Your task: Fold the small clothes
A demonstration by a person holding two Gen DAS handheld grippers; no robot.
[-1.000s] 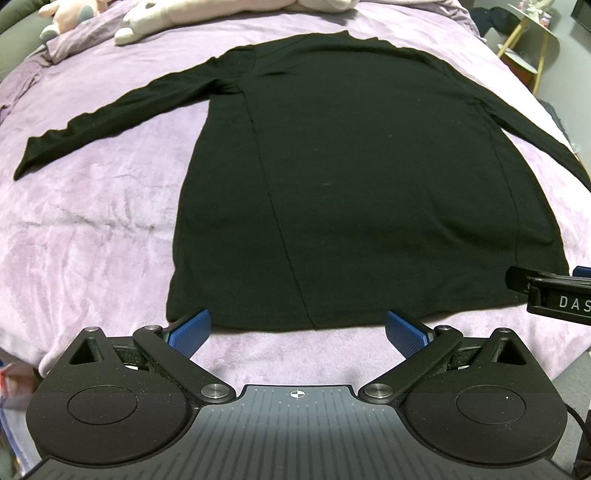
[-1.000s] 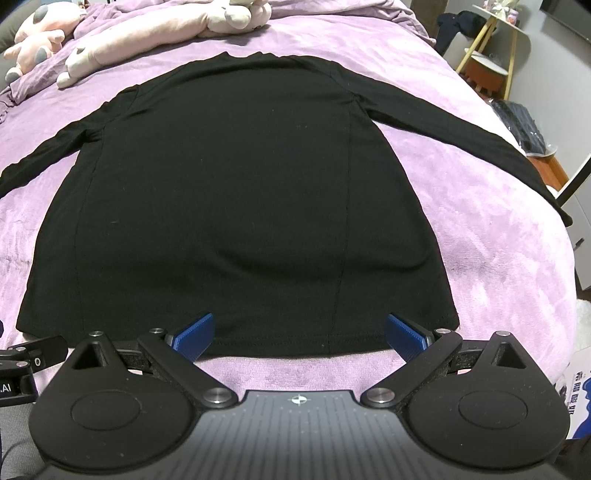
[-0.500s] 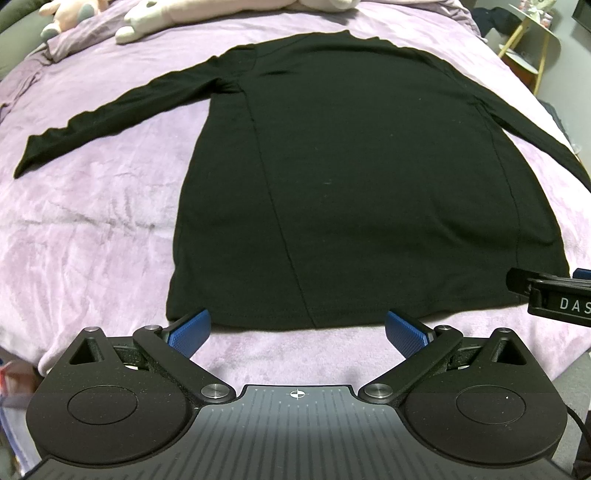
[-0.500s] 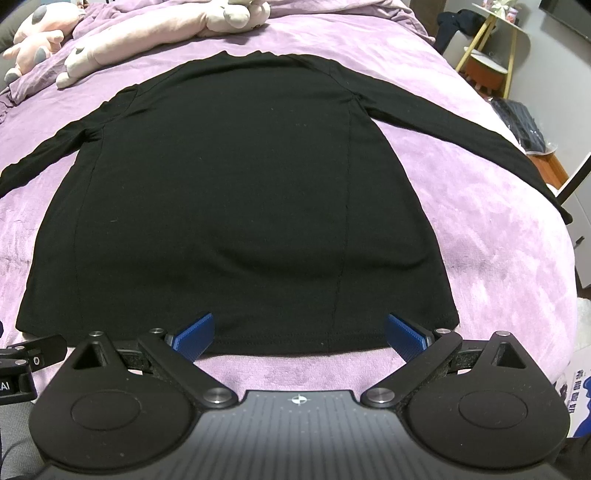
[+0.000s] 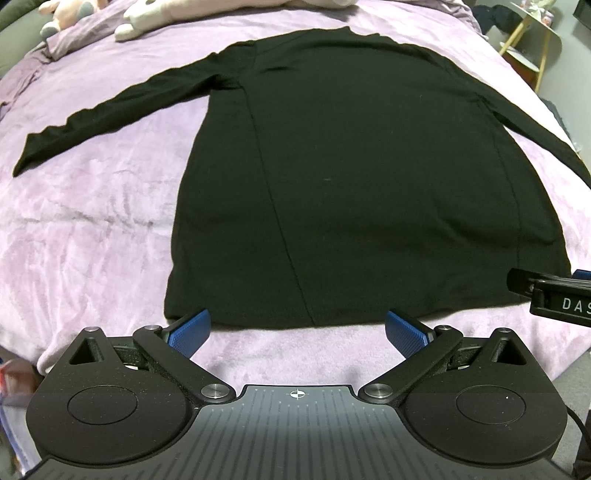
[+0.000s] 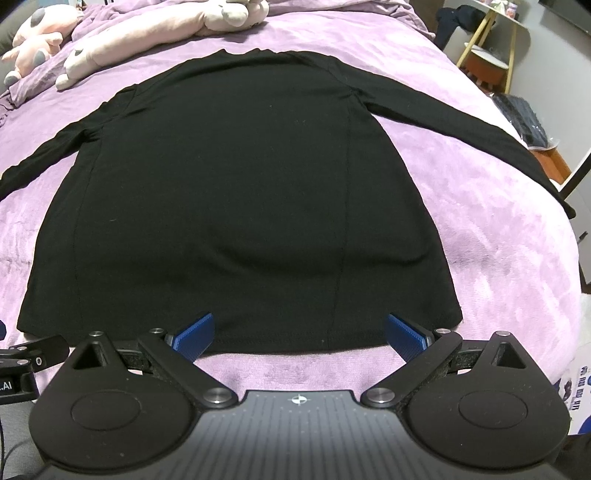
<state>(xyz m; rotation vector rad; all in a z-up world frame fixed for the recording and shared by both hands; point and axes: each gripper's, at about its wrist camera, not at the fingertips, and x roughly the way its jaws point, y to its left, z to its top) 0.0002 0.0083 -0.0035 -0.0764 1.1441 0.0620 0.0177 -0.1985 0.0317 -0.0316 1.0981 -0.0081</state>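
A black long-sleeved top lies flat on the purple blanket of the bed, sleeves spread wide, hem nearest; the left gripper and right gripper hover just short of that hem, fingers spread apart, grasping nothing; plush toys lie beyond the collar.

Shirt flat on blanket, plush toys behind it (collar end), both grippers before hem
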